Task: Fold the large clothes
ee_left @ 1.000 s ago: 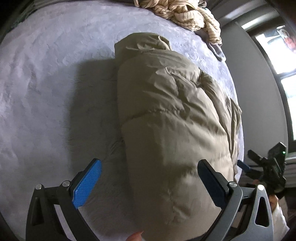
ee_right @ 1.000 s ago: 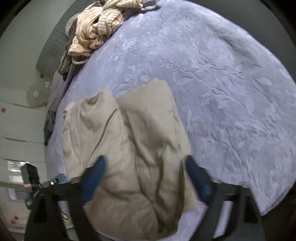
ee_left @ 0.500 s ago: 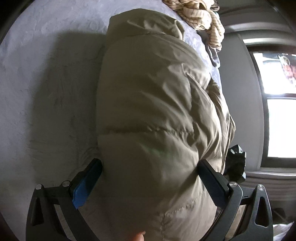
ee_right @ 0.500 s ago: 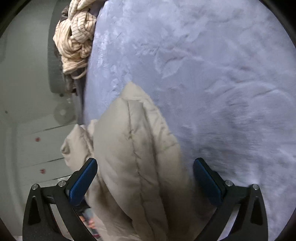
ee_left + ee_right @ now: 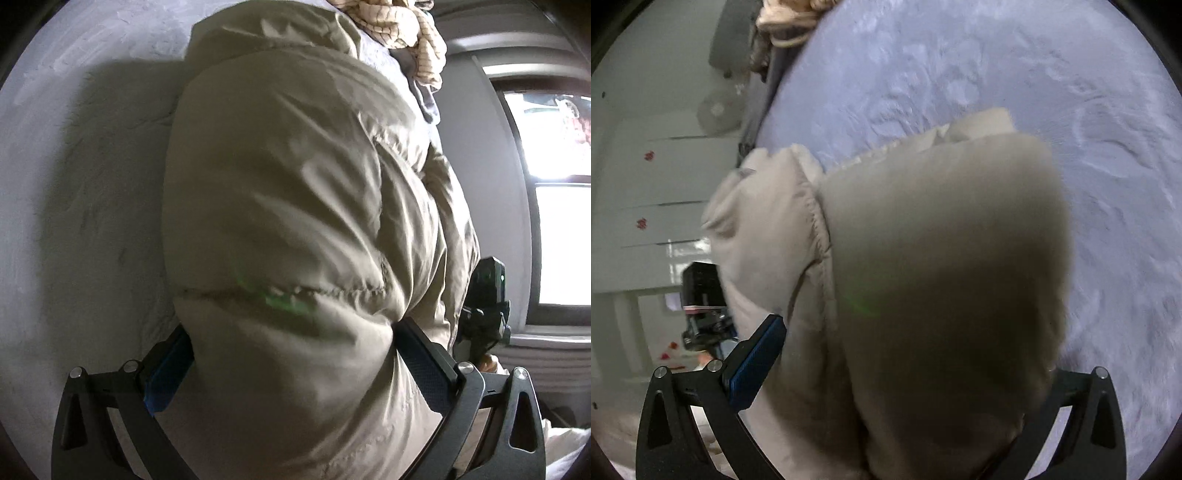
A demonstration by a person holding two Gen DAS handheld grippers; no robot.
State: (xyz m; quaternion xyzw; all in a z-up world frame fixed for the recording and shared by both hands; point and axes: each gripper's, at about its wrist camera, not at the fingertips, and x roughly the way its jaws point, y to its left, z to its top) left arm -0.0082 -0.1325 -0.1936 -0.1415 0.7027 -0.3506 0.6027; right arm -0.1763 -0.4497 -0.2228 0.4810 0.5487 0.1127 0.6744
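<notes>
A puffy beige down jacket (image 5: 295, 192) lies folded lengthwise on the lilac bed cover (image 5: 74, 184). My left gripper (image 5: 295, 362) is open wide, and the jacket's near end bulges between its fingers, touching the blue pad (image 5: 170, 369). In the right wrist view the same jacket (image 5: 942, 277) fills the gap of my right gripper (image 5: 908, 376), which is also open. Its left pad (image 5: 757, 362) shows, while the right finger is mostly hidden behind the fabric. The two grippers flank the jacket's end from opposite sides. The right one's camera block (image 5: 487, 306) shows past the jacket.
A crumpled cream striped garment (image 5: 399, 26) lies at the far edge of the bed. A bright window (image 5: 561, 221) is on the right wall. White cupboard doors (image 5: 646, 184) stand beyond the bed's left side. The embossed bed cover (image 5: 997, 55) stretches beyond the jacket.
Both grippers have moved in onto the jacket's near end. Its bulk now sits between their open fingers instead of lying ahead of them.
</notes>
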